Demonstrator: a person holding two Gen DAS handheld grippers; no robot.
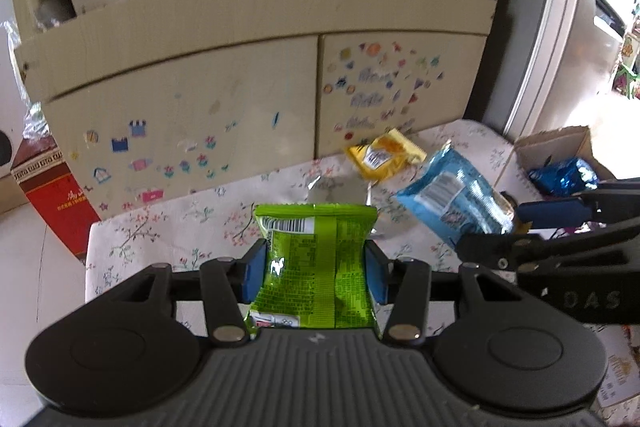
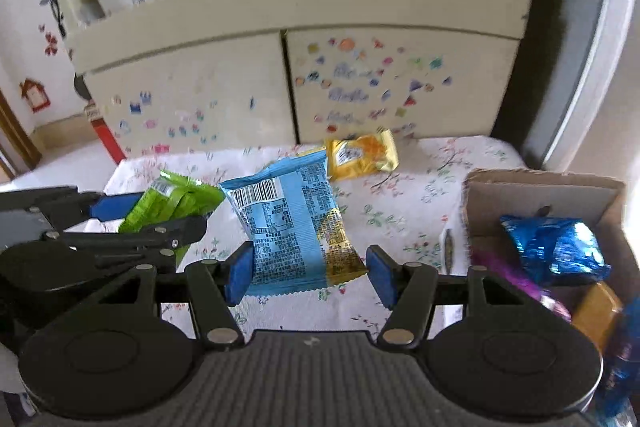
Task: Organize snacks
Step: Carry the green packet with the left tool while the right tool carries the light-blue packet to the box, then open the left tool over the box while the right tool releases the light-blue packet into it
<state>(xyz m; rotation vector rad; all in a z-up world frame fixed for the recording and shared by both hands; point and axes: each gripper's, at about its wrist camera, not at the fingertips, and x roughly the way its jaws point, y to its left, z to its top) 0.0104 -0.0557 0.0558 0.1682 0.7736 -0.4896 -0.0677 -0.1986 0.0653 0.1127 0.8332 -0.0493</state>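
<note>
While in tools — two packets (image 1: 316, 263), one each.

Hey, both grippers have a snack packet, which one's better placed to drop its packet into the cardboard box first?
Right, probably. The cardboard box sits on the right gripper's own side, close by its light blue packet. The left gripper, pinching the green packet, would have to cross over the right one to get there.
</note>
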